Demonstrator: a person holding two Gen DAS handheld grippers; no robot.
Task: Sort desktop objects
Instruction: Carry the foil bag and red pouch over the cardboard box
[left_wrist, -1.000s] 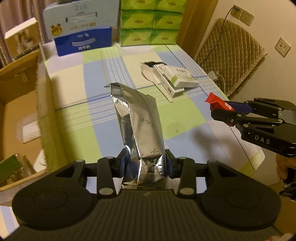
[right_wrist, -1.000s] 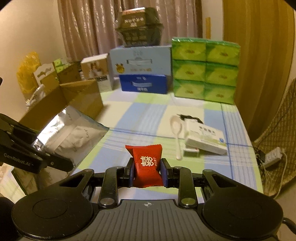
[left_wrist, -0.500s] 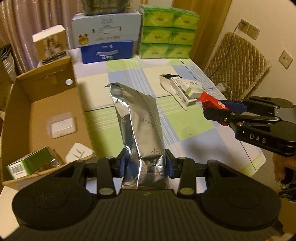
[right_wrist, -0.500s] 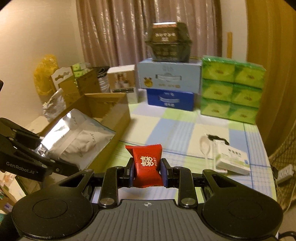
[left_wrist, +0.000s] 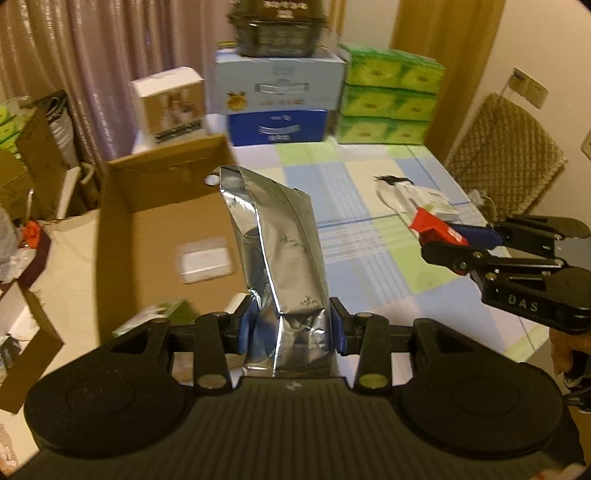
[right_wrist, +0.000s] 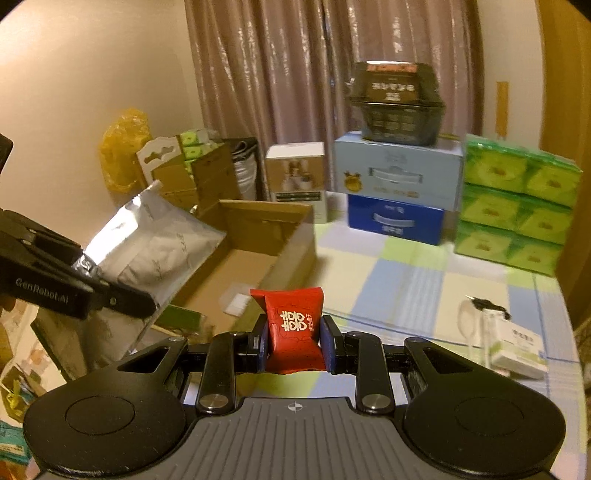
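The left gripper (left_wrist: 291, 325) is partly closed, its blue pads pressing both sides of the bottom end of a silver foil pouch (left_wrist: 275, 254). The pouch stands up and away from the jaws, creased and slightly twisted, with its sealed top edge farthest from the claw. Beyond and to the left of this claw sits an open cardboard box (left_wrist: 122, 221); inside it lie a small white box (left_wrist: 205, 260) and, nearer the claw's left finger, a green-and-white carton (left_wrist: 155, 317), both blurred.

The right gripper (right_wrist: 293, 345) is closed tight on a red candy packet (right_wrist: 293, 326) with white characters on its face; the packet sits upright between the pads, its crimped top edge above them. In the left wrist view this claw (left_wrist: 443, 243) enters from the right, holding the same red packet above the checked tablecloth (left_wrist: 369, 258).

Ahead of the right claw and to its right, on the cloth, lie a white plastic spoon (right_wrist: 467, 321) and a white-and-green medicine box (right_wrist: 521, 350), just beside each other. To its left, the foil pouch (right_wrist: 155, 251) hangs tilted in the other claw, above the near left wall of the cardboard box (right_wrist: 295, 254). Far beyond both claws, at the back of the table, stand stacked green tissue packs (right_wrist: 517, 199) and a pale blue carton on a dark blue one (right_wrist: 397, 218).
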